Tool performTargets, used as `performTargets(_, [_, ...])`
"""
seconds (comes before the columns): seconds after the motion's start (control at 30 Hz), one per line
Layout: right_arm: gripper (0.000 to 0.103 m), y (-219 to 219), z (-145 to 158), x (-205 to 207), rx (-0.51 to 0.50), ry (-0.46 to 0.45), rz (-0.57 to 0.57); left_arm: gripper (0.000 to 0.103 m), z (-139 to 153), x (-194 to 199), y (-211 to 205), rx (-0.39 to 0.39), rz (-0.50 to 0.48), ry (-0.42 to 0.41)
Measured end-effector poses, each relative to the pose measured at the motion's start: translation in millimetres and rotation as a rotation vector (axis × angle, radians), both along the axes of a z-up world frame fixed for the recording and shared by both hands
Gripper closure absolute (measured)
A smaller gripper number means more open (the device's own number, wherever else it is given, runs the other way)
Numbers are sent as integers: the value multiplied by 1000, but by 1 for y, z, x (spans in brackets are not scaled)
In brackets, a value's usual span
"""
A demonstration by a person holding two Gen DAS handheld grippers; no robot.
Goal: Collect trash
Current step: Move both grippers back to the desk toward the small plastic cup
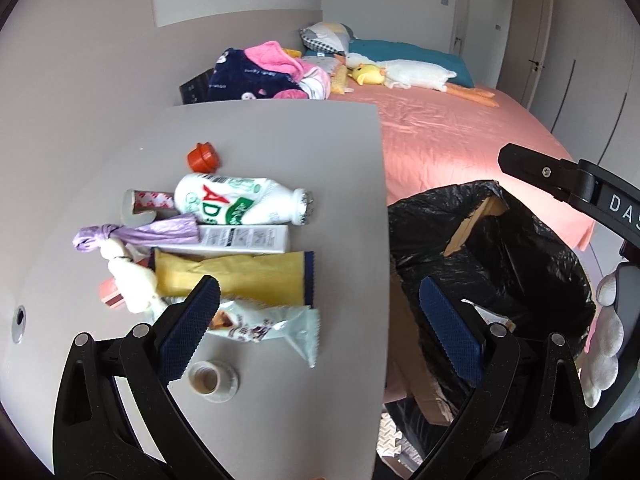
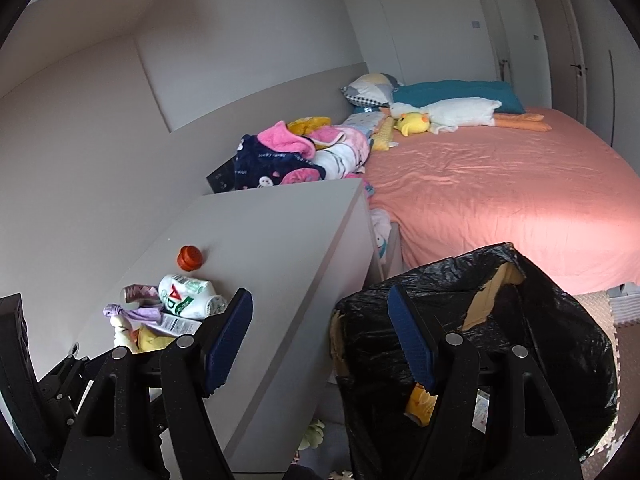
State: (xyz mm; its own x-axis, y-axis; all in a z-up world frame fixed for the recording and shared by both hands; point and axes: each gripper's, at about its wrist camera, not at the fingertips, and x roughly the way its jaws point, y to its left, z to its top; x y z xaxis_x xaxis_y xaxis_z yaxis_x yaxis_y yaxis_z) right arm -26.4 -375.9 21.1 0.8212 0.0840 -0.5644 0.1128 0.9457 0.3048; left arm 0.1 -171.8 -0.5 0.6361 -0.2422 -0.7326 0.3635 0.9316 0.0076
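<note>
Trash lies on a grey table (image 1: 280, 140): a white bottle (image 1: 240, 204), an orange cap (image 1: 203, 157), a white carton (image 1: 244, 239), a yellow envelope (image 1: 240, 276), a torn pale wrapper (image 1: 272, 326), a purple tied bag (image 1: 132, 234), a tape roll (image 1: 210, 380). My left gripper (image 1: 320, 328) is open and empty, its left finger over the wrapper and envelope. A box lined with a black bag (image 1: 500, 264) stands to the right of the table. My right gripper (image 2: 320, 340) is open and empty, between the table edge and the bag-lined box (image 2: 500, 320), which holds a yellow wrapper (image 2: 420, 404).
A bed with a pink sheet (image 2: 500, 192) lies behind, with clothes (image 2: 296, 156) and plush toys (image 2: 440, 118) on it. Wardrobe doors (image 2: 568, 40) stand at the far right. Foam mats (image 2: 600, 308) cover the floor.
</note>
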Motion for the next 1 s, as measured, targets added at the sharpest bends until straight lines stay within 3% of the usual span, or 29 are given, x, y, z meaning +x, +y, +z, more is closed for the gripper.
performTargets(0.3, [31,49,-14,3,-21,10,167,6,-21,-15,43,74,110,-6])
performTargets(0.5, [31,69,-22,6,-18,31,241,7,-34,-12,67,26,179,48])
performTargets(0.63, [31,79,-25,6,-19,45,282,23,-42,-10,65,57,174,55])
performTargets(0.73, [35,87,-27,5,-33,49,305,43,-49,-7,66,62,174,87])
performTargets(0.87, [44,97,-31,8,-38,69,347,56,-56,0,71,57,196,122])
performTargets(1.0, [46,111,-36,10,-43,76,391,60,-57,-1,72,44,190,121])
